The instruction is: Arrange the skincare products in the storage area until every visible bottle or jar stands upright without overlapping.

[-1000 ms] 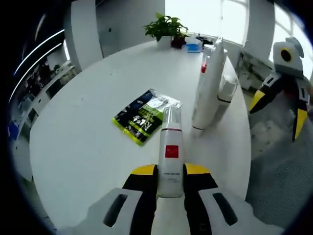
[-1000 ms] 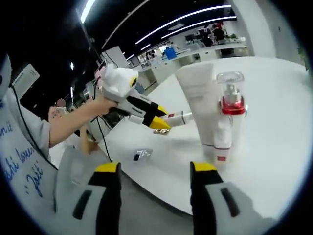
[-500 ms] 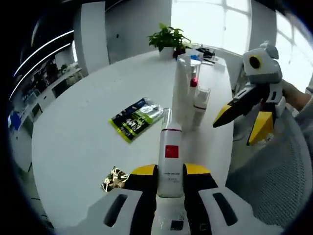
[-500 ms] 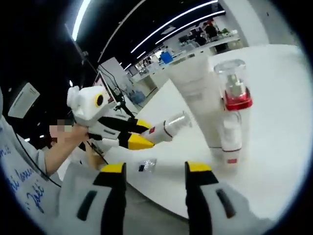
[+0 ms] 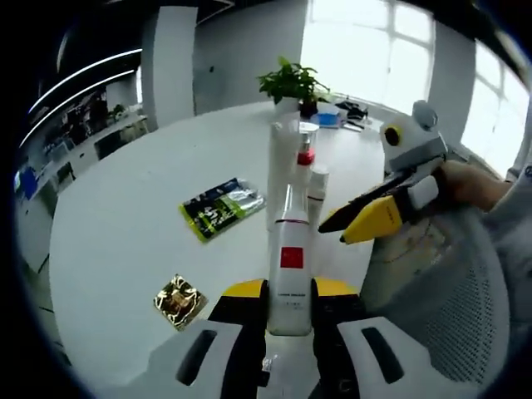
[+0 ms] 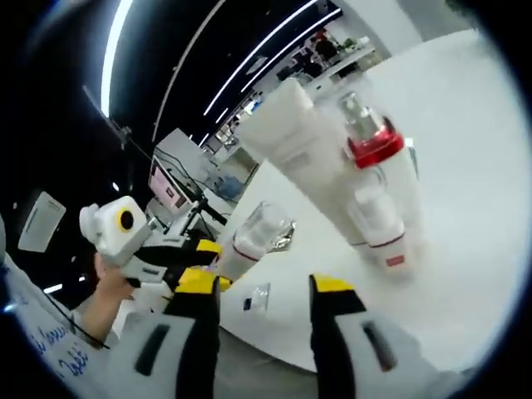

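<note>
In the left gripper view, the white bottle with the red square label [image 5: 290,266] lies along my left gripper [image 5: 290,293], its body pinched between the two yellow-tipped jaws and its clear cap pointing away over the white table [image 5: 125,224]. The jaws are closed tight against the bottle's sides. Just beyond the cap stands the upright group: a tall white tube [image 5: 280,162], a pump bottle with a red collar [image 5: 306,156] and a shorter white bottle [image 5: 317,189], close together near the table's edge. I cannot tell whether they touch one another.

To the left of the group, a green and black sachet [image 5: 219,209] lies flat on the table. Nearer my gripper, a small gold foil packet [image 5: 179,298] also lies flat. A potted plant [image 5: 291,81] stands at the far side of the table.

My right gripper [image 5: 366,223] enters the left gripper view from the right, held by a hand [image 5: 470,184], its tips close beside the upright group.

In the right gripper view, the right gripper [image 6: 259,291] has its jaws spread apart with nothing between them. Beyond them I see the tall tube [image 6: 303,150], the red-collared pump bottle [image 6: 370,141] and the shorter bottle [image 6: 382,229]. At left, the left gripper [image 6: 179,258] holds the capped bottle [image 6: 253,237].
</note>
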The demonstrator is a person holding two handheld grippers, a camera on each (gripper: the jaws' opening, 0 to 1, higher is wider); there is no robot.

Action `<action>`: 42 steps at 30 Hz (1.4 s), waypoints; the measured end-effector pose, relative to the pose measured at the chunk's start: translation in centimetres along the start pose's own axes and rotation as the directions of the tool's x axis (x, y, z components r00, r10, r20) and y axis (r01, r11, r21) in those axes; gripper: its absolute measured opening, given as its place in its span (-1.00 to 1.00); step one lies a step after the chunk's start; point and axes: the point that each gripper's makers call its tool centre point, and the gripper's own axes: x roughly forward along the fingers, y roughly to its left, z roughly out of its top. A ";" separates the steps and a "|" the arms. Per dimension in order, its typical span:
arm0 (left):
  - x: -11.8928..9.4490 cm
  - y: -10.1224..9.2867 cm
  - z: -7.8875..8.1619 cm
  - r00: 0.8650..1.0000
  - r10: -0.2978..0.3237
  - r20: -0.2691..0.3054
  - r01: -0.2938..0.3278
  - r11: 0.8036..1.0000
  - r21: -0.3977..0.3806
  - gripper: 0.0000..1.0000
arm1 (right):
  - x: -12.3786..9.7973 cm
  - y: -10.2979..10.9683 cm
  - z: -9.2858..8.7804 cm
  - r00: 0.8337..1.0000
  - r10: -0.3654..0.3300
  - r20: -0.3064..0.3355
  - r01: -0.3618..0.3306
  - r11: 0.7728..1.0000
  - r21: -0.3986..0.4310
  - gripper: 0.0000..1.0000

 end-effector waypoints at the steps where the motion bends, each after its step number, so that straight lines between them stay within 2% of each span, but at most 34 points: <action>1: 0.0 -0.3 0.0 1.000 -0.004 -0.001 0.004 1.000 -0.001 -0.69 | 0.0 0.2 0.3 1.000 0.012 0.018 -0.013 0.999 0.033 -0.16; 6: -0.1 -1.2 0.5 1.000 -0.009 0.028 0.009 1.000 -0.003 -0.69 | 0.2 0.5 0.9 0.997 0.044 0.066 -0.052 0.990 0.133 -0.20; 10: -0.2 -1.7 0.9 0.999 -0.009 0.039 0.009 1.000 0.002 -0.69 | 0.2 0.5 1.2 0.992 0.069 0.110 -0.095 0.964 0.248 -0.26; 13: -0.3 -2.2 1.3 0.998 -0.010 0.055 0.010 1.000 -0.002 -0.69 | 0.1 0.4 1.6 0.988 0.071 0.141 -0.108 0.955 0.276 -0.31; 15: -0.3 -2.4 1.4 0.998 -0.011 0.063 0.011 1.000 -0.004 -0.69 | 0.0 0.3 1.5 0.988 0.064 0.139 -0.102 0.953 0.285 -0.34; 24: -0.1 -3.2 1.5 0.998 -0.020 0.059 0.019 1.000 0.011 -0.69 | 0.0 0.8 1.8 0.981 0.080 0.174 -0.140 0.922 0.362 -0.47; 28: 0.1 -3.4 1.4 0.998 -0.031 0.047 0.030 0.999 0.018 -0.68 | -0.1 0.7 2.0 0.980 0.077 0.185 -0.141 0.921 0.364 -0.54; 32: 0.4 -3.3 1.2 0.999 -0.021 0.033 0.020 0.999 0.045 -0.67 | -0.3 1.3 2.6 0.974 0.103 0.204 -0.169 0.924 0.343 -0.61; 34: 0.6 -3.3 1.1 0.999 -0.014 0.036 0.011 0.996 0.087 -0.67 | -0.3 1.6 2.9 0.971 0.116 0.209 -0.180 0.929 0.323 -0.62; 37: 0.9 -3.4 1.0 0.999 -0.014 0.032 0.010 0.994 0.110 -0.66 | -0.2 2.0 3.1 0.973 0.123 0.194 -0.168 0.957 0.238 -0.63; 42: 0.9 -3.4 1.0 0.999 -0.031 0.029 0.027 0.993 0.117 -0.65 | -0.3 2.4 3.4 0.973 0.142 0.180 -0.170 0.974 0.148 -0.63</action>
